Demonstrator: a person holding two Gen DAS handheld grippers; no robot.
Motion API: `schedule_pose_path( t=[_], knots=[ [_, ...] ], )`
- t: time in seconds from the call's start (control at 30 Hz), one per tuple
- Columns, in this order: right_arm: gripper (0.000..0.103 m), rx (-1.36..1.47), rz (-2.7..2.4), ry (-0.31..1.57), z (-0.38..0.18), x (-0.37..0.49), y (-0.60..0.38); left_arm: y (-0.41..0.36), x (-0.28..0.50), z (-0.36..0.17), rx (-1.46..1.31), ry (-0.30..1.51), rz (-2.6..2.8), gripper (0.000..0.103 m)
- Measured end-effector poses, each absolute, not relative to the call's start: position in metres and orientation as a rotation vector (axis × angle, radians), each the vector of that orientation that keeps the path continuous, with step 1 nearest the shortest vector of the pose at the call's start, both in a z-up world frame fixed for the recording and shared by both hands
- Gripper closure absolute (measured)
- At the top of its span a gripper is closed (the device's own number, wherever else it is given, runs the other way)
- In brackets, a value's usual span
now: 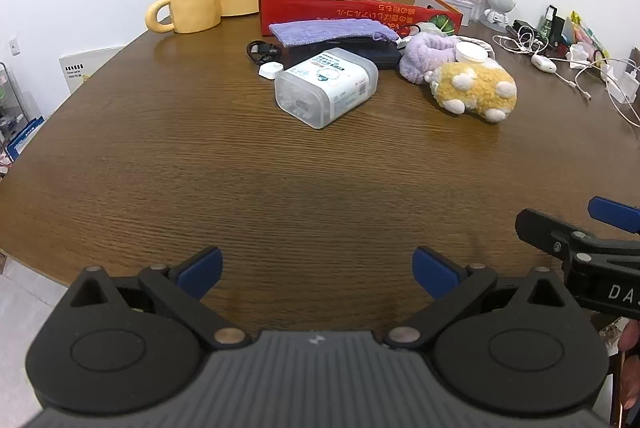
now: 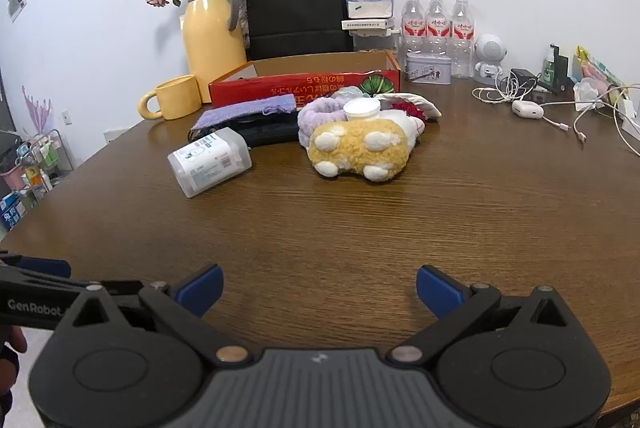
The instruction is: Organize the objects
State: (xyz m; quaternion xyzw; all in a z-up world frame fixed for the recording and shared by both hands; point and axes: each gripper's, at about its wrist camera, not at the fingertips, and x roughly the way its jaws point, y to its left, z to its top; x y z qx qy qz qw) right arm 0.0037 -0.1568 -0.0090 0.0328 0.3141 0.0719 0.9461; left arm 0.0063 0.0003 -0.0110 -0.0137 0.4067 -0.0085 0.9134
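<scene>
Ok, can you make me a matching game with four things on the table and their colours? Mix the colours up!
Things:
1. mug
2. open cardboard box
3. paper bag
4. drawstring pouch

Colours:
A. black
B. purple
C. yellow
D. red

Right pairs: 1-C, 2-D, 3-A, 4-B
</scene>
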Motion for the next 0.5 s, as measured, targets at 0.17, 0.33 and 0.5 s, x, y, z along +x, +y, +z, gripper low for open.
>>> schedule_pose_path(
  t=[0.17, 0.33, 0.5],
  knots=[
    [0.000, 0.064, 0.143, 0.638, -0.0087, 0.0038, -0.1566, 0.0001, 0.0068, -0.0115, -0.030, 0.839, -0.017, 0.000],
    [0.000, 0.054, 0.146, 0.648, -0.0104, 0.0045, -0.1547, -0.0009, 0.0067, -0.0120, -0.018, 0.837, -0.010, 0.000],
    [0.000, 0.051, 0.144, 0.642, -0.0097, 0.0040, -0.1547, -0.0013, 0.0065, -0.0115, -0.016, 0.832, -0.016, 0.000]
  ],
)
